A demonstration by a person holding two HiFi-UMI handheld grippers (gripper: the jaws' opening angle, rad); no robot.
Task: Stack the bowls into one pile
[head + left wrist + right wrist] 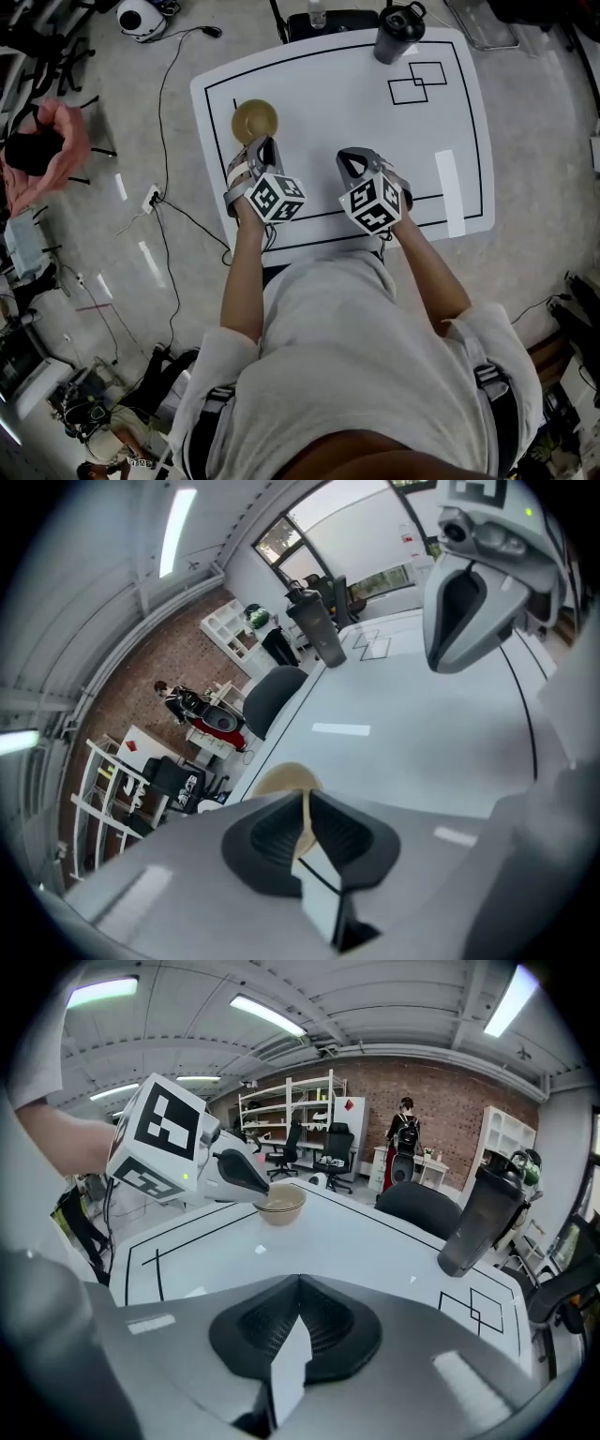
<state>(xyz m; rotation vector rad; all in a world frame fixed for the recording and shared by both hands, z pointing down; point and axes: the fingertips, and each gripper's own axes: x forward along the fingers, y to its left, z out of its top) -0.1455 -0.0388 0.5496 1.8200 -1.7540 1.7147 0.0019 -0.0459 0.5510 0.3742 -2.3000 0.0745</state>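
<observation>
Your left gripper reaches to the near right edge of the tan bowl. The bowl sits flat on the white desk, inside the black outline and close to its far left corner. In the left gripper view, your left fingers are drawn in to a thin slit, and a tan strip of the bowl's wall fills it, so they are clamped on the rim. From the right gripper view the rim shows a double line, but you cannot tell from it whether more than one bowl is nested there.

Your right gripper hovers over the middle of the desk's near half, well apart from the bowl. Its fingers are pressed together with nothing between them.

A dark bottle stands at the far edge, just beside two overlapping drawn squares.
</observation>
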